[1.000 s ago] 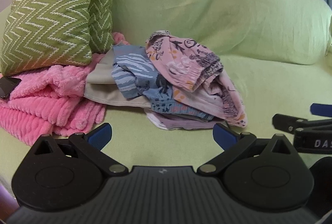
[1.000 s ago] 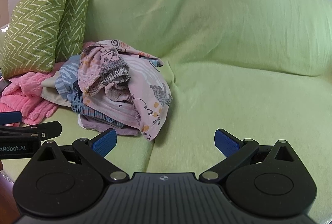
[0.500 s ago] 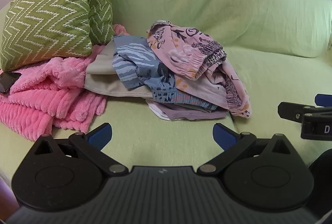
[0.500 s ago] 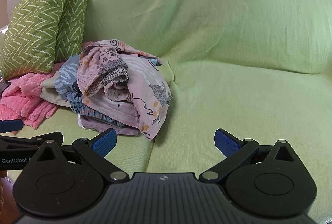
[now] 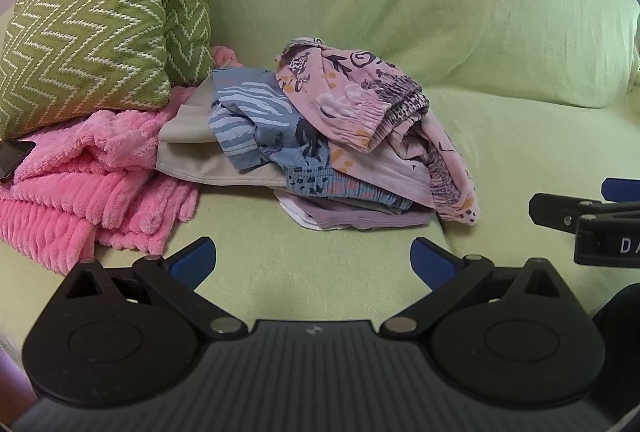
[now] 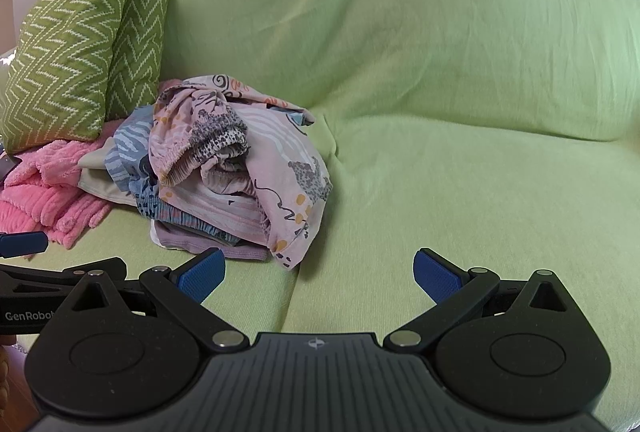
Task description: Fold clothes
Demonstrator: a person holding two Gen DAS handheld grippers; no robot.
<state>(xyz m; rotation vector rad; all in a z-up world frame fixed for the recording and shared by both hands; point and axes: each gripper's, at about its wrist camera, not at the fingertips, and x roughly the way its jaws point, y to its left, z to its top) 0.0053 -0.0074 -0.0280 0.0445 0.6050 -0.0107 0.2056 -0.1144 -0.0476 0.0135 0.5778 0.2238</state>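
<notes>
A heap of crumpled clothes (image 5: pixel 340 144) lies on the green sofa seat (image 5: pixel 540 152). A pink patterned garment (image 5: pixel 360 88) is on top, a blue patterned one (image 5: pixel 256 120) and a beige one (image 5: pixel 188 160) lie under it, and a lilac piece (image 5: pixel 360 220) is at the bottom. The heap also shows in the right wrist view (image 6: pixel 232 168). My left gripper (image 5: pixel 314 262) is open and empty, short of the heap. My right gripper (image 6: pixel 318 274) is open and empty, to the right of the heap.
Two green zigzag cushions (image 5: pixel 92 20) lean against the sofa back at the left. A pink fluffy blanket (image 5: pixel 80 184) lies beside the heap with a dark phone (image 5: pixel 12 158) on it. The sofa back (image 6: pixel 400 32) rises behind.
Both grippers have moved a little closer to the heap. In the left wrist view the view has tilted so the heap sits lower. Nothing was gripped.
</notes>
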